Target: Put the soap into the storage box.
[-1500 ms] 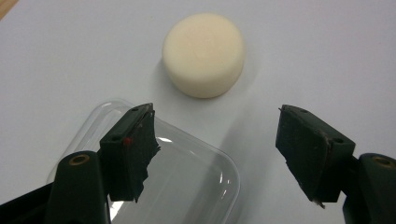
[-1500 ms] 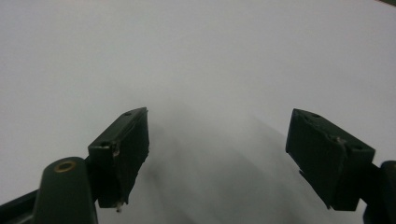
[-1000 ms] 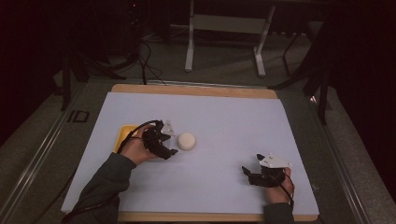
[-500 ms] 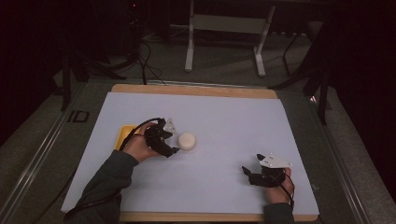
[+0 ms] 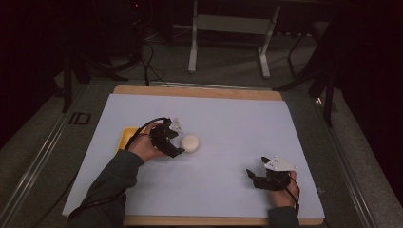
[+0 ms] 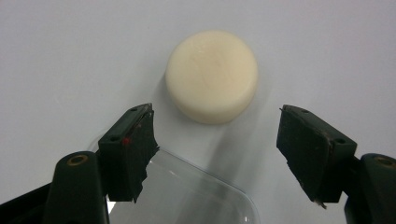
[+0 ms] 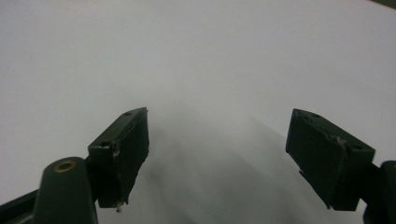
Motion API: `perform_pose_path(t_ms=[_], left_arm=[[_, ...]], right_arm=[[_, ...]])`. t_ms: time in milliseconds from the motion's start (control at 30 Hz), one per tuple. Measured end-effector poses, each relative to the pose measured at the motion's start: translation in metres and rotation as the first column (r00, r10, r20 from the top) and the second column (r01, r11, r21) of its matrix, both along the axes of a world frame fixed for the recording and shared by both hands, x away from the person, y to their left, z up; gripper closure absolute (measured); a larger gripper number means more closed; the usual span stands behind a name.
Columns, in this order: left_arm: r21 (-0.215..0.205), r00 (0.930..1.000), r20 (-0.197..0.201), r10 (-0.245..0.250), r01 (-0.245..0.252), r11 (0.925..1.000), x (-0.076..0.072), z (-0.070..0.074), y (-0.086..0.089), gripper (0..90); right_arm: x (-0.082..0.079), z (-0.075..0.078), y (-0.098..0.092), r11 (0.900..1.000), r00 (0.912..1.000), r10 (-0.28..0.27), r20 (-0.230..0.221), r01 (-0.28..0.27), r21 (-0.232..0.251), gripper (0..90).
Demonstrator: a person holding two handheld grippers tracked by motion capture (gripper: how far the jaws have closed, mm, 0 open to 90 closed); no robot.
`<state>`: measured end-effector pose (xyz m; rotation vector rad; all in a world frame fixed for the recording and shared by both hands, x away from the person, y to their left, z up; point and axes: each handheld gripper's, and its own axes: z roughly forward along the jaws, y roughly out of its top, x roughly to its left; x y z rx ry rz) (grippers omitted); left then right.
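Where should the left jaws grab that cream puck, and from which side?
Grip the cream puck across its curved side wall, at its widest span. It lies flat on the white mat, just ahead of the open left gripper, so probably ease straight forward, low to the mat, until the jaws flank it. The clear lid under the jaws sits behind the puck, not in the way.

Bare pale lilac counter (image 5: 228, 123) lies open between the two hands and toward the far edge. Near the left side, a cream round puck (image 5: 190, 143) and a yellow tray (image 5: 125, 137) block the way.
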<state>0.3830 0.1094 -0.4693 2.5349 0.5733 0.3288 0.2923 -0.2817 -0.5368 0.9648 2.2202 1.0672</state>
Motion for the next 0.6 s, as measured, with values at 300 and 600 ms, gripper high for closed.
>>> perform_pose_path(t_ms=[300, 600], left_arm=[[0.016, 0.9999, -0.012, -0.006, 0.006, 0.9998, 0.006, 0.000, -0.006, 27.5], [0.024, 0.9992, -0.038, -0.012, 0.013, 0.9996, 0.012, -0.003, -0.011, 25.9]], right_arm=[[0.000, 0.000, 0.000, 1.000, 1.0000, 0.001, 0.000, -0.001, 0.000, 21.1], [0.000, 0.000, 0.000, 1.000, 1.0000, 0.002, 0.000, -0.002, 0.000, 21.1]])
